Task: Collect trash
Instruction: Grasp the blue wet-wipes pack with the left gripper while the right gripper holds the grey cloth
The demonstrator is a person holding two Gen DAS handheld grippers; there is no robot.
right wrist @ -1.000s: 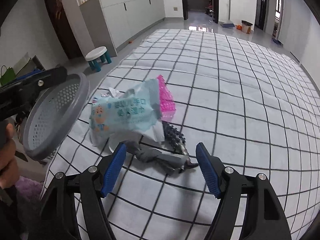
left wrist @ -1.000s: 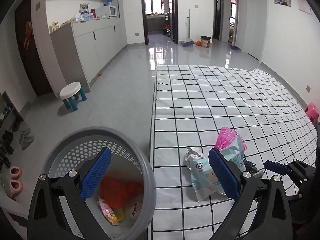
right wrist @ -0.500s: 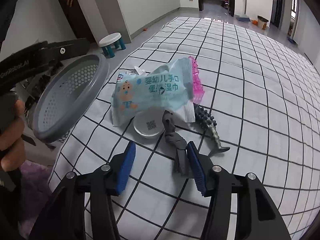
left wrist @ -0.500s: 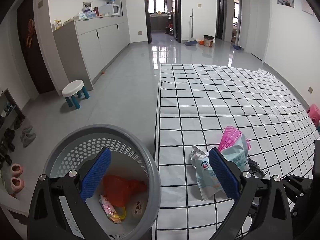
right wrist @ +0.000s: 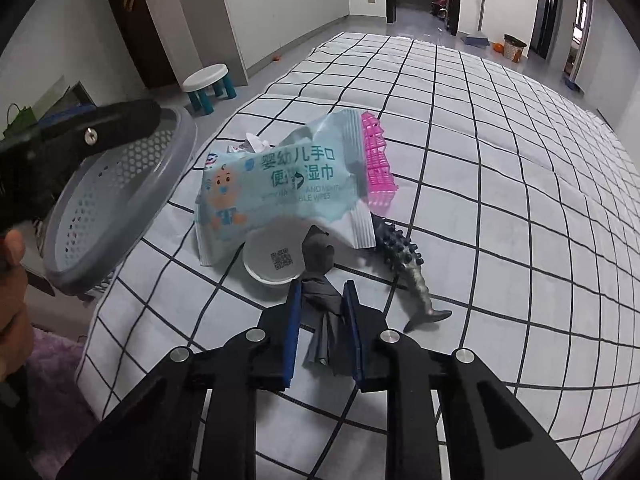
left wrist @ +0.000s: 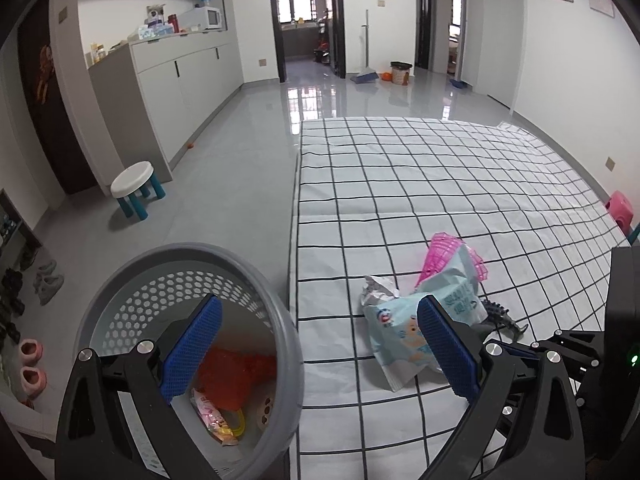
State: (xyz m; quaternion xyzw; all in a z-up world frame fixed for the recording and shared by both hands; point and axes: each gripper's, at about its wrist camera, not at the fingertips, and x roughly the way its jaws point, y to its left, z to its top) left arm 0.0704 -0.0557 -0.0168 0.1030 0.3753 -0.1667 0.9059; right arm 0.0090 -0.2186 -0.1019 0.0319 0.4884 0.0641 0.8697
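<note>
My right gripper (right wrist: 320, 300) is shut on a crumpled grey wrapper (right wrist: 320, 264) lying on the checked sheet (right wrist: 500, 168). Just beyond it lie a white round lid (right wrist: 272, 260), a light-blue baby-wipes packet (right wrist: 276, 188), a pink mesh piece (right wrist: 376, 160) and a grey toy dinosaur (right wrist: 408, 264). My left gripper (left wrist: 316, 344) is wide open with its left finger (left wrist: 192, 344) inside the rim of the grey perforated basket (left wrist: 288, 344). The basket holds an orange bag (left wrist: 236, 372) and small wrappers. The wipes packet (left wrist: 404, 328) also shows in the left wrist view.
The checked sheet (left wrist: 420, 184) covers a low mattress; grey tiled floor (left wrist: 240, 152) lies to its left. A white stool with blue legs (left wrist: 136, 188), grey cabinets (left wrist: 172, 76), shoes (left wrist: 48, 280) and a pink stool (left wrist: 620, 212) stand around.
My right gripper moved forward and closed its jaws on the grey wrapper. The left gripper and basket shifted only slightly.
</note>
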